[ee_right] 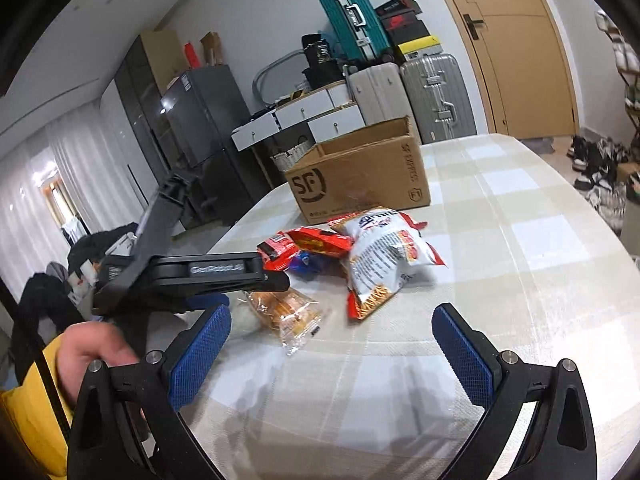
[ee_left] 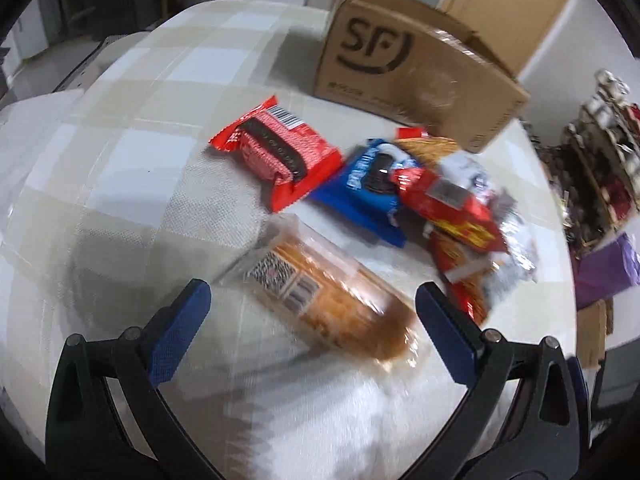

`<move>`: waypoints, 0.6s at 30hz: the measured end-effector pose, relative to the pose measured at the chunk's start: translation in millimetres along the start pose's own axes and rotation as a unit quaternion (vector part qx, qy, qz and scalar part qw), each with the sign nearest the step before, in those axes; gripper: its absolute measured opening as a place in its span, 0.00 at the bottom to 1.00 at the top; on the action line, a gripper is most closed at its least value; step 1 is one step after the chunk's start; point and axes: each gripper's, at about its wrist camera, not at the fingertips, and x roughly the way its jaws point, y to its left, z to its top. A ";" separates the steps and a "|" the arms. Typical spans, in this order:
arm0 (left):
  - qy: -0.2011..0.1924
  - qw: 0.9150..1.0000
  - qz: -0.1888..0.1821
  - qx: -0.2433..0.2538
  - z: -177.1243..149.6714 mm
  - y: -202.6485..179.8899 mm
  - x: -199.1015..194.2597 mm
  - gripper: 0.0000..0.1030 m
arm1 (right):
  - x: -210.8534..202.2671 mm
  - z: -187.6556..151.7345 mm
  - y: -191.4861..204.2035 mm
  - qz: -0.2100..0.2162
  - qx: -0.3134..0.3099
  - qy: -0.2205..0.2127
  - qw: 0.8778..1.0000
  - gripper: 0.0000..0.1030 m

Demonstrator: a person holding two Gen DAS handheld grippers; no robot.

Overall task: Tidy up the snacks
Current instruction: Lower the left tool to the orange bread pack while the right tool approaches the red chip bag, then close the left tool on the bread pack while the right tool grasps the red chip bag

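Several snack packets lie heaped mid-table; nearest, a clear-wrapped golden bread loaf [ee_left: 332, 300] sits between the spread fingers of the left gripper [ee_left: 312, 304], ungrasped; the right gripper [ee_right: 332, 332] hangs released nearby; slippery wrap may slide free; an open brown cardboard box [ee_left: 416, 76] waits behind, beyond red [ee_left: 276, 152] and blue [ee_left: 368, 192] biscuit packs.

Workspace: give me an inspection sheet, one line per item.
Surface: table under a checked cloth.
Job's things: bread pack nearest; red cookie pack, blue Oreo pack, red snack pack and white chip bag bunched together; open SF cardboard box behind them.
Clutter: nothing seen on the table.
Grippers: left tongs open astride the bread pack, contact unclear; right tongs open, empty.
Cables: nothing seen.
Surroundings: suitcases, door, shoes on the floor.
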 end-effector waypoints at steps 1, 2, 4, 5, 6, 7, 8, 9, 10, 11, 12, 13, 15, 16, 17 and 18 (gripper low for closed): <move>0.002 1.000 0.002 0.000 1.3 -1.0 3.9 0.99 | 0.0 0.0 -1.9 0.003 0.002 -0.001 1.000 0.99; 0.007 1.000 0.001 -0.002 2.4 -2.4 7.9 0.98 | 0.2 0.0 -3.1 0.004 0.003 -0.002 1.000 0.99; 0.008 1.000 0.003 0.002 1.4 -5.4 11.9 0.96 | -0.1 0.2 -5.5 0.006 0.002 -0.004 1.000 0.99; 0.004 1.000 0.005 0.005 1.1 -6.8 11.4 0.90 | 0.2 -0.2 -5.2 0.007 0.002 -0.004 1.000 0.99; 0.000 1.000 0.004 0.005 1.0 -7.4 10.1 0.84 | 0.8 -0.5 -5.9 0.008 0.002 -0.004 1.000 0.99; -0.003 1.000 -0.001 0.002 0.2 -7.1 8.0 0.81 | 0.5 -1.8 -5.7 0.008 0.001 -0.004 1.000 0.99; -0.005 1.000 -0.013 0.001 -2.4 -5.5 5.5 0.74 | 1.2 -2.4 -5.9 0.009 0.000 -0.004 1.000 0.99; -0.006 1.000 -0.021 0.004 -3.3 -6.0 3.8 0.62 | 0.9 -3.6 -6.1 0.012 0.000 -0.001 1.000 0.99; -0.007 0.999 -0.038 0.014 -4.5 -8.1 1.6 0.53 | 1.8 -4.2 -6.6 0.013 0.002 0.001 1.000 0.99; -0.008 0.999 -0.041 0.025 -8.6 -9.5 0.5 0.47 | 2.7 -4.7 -6.9 0.015 0.004 0.003 1.000 0.99; -0.012 0.998 -0.040 0.038 -9.9 -12.1 -1.9 0.44 | 3.2 -4.9 -7.6 0.018 0.007 0.004 1.000 0.99; -0.014 0.998 -0.040 0.047 -11.7 -12.5 -3.7 0.43 | 3.9 -5.2 -8.1 0.019 0.009 0.004 1.000 0.99; -0.017 0.997 -0.047 0.057 -14.0 -12.0 -7.5 0.40 | 5.6 -6.0 -9.2 0.017 0.011 0.006 1.000 0.99; -0.018 0.997 -0.047 0.061 -15.2 -11.5 -9.3 0.39 | 5.9 -6.3 -9.5 0.018 0.013 0.006 1.000 0.99; -0.019 0.997 -0.047 0.066 -16.2 -11.2 -11.9 0.38 | 6.0 -6.8 -10.0 0.019 0.016 0.006 1.000 0.99; -0.021 0.996 -0.048 0.070 -18.2 -9.6 -14.4 0.37 | 5.9 -6.7 -10.3 0.018 0.018 0.006 1.000 0.99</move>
